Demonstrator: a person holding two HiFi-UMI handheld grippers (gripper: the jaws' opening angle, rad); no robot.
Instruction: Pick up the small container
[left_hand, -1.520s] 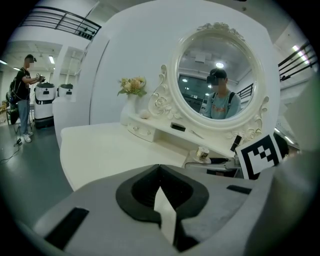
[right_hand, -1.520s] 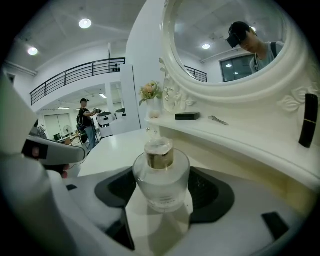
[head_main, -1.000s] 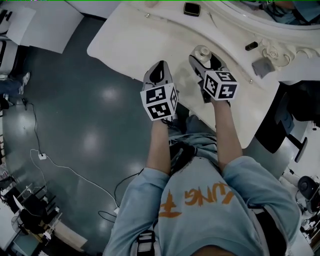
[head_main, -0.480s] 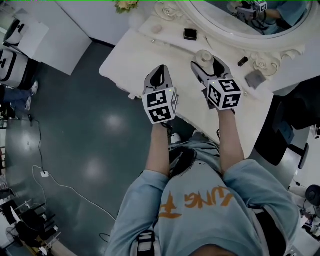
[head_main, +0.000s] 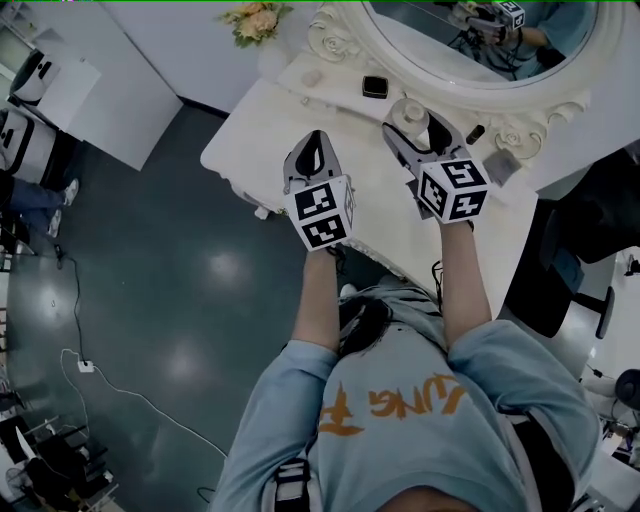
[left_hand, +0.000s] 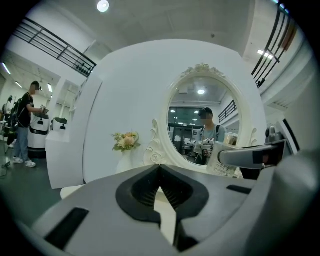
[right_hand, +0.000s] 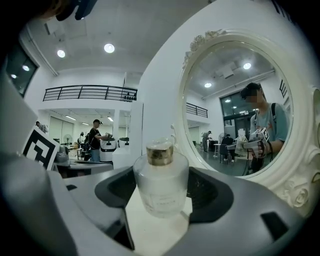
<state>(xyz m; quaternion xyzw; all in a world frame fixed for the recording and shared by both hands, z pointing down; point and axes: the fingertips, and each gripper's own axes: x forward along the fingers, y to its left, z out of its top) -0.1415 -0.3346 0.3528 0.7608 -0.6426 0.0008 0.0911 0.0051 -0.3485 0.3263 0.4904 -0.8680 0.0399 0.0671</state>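
Note:
The small container (head_main: 409, 113) is a frosted glass bottle with a gold cap, standing on the white dressing table (head_main: 262, 118) in front of the oval mirror (head_main: 480, 40). My right gripper (head_main: 416, 124) is open, with one jaw on each side of the bottle (right_hand: 161, 182) and a gap at both sides. In the right gripper view the bottle stands upright on the tabletop, midway between the jaws of the right gripper (right_hand: 165, 194). My left gripper (head_main: 313, 150) hovers over the table's front, left of the bottle, its jaws shut on nothing (left_hand: 160, 189).
A small black box (head_main: 374, 87), a dark tube (head_main: 476, 133) and a grey item (head_main: 500, 165) lie on the table near the mirror frame. Flowers (head_main: 255, 20) stand at the back left. A black chair (head_main: 560, 260) is at the right. A person (left_hand: 25, 125) stands far off.
The head view has tilted up, bringing more of the mirror and the flowers into sight. Both grippers hold about the same places, the right one still around the bottle.

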